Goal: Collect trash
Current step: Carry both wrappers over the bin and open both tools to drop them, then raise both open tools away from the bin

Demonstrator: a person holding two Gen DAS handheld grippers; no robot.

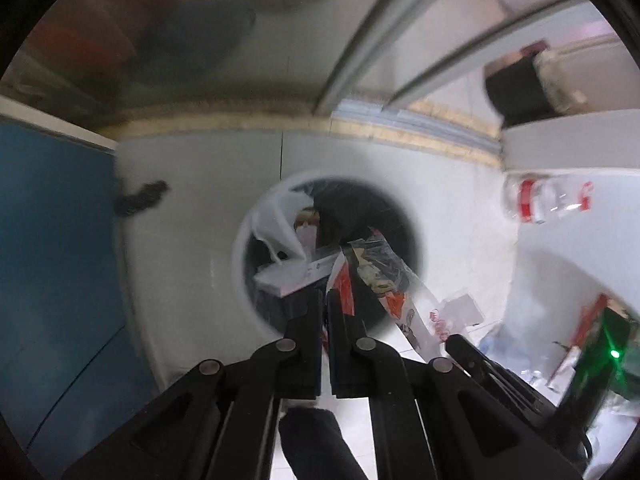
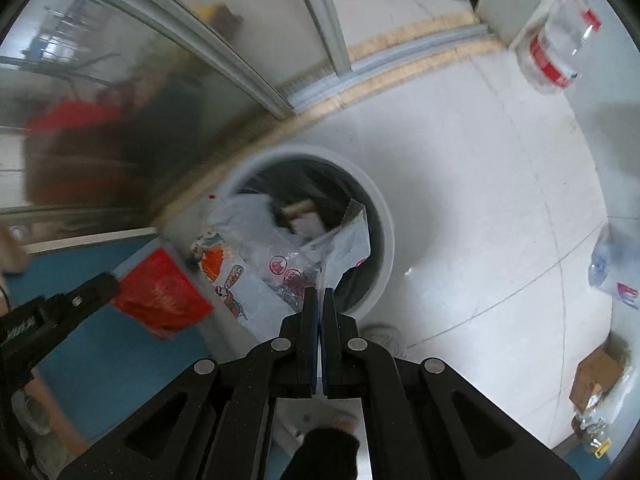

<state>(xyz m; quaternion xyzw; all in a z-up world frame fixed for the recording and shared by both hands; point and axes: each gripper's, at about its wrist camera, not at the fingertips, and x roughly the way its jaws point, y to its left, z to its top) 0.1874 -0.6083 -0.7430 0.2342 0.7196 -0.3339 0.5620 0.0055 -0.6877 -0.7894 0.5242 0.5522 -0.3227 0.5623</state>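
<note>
Left gripper: 2 black fingers closed to a thin slit, pinching 1 red wrapper at the tips; the wrapper hangs just over the near rim of the bin.
Right gripper: 2 fingers pressed almost together on the edge of 1 clear printed bag, which trails to the left over the bin's rim.
Bin: 1 round white bin with a dark inside, standing on the floor, directly ahead of both grippers.
In the bin: 1 white plastic bag draped over the far-left rim, 1 flat white box, and other scraps too blurred to count.
Bottles on the floor: 2 seen from the right wrist; 1 clear bottle with a red label far right near the wall, 1 crushed clear bottle at the right edge, well apart from the bin.
Cardboard: 1 brown box low at the right, beside more clear plastic.
Left wrist view, right side: the red-label bottle again, plus loose plastic scraps too blurred to count.
Blue mat: 1 blue surface to the left of the bin.
Doors: 1 glass sliding door frame behind the bin, with blurred red and dark shapes behind the glass.
Sharpness: both views smeared by motion.
</note>
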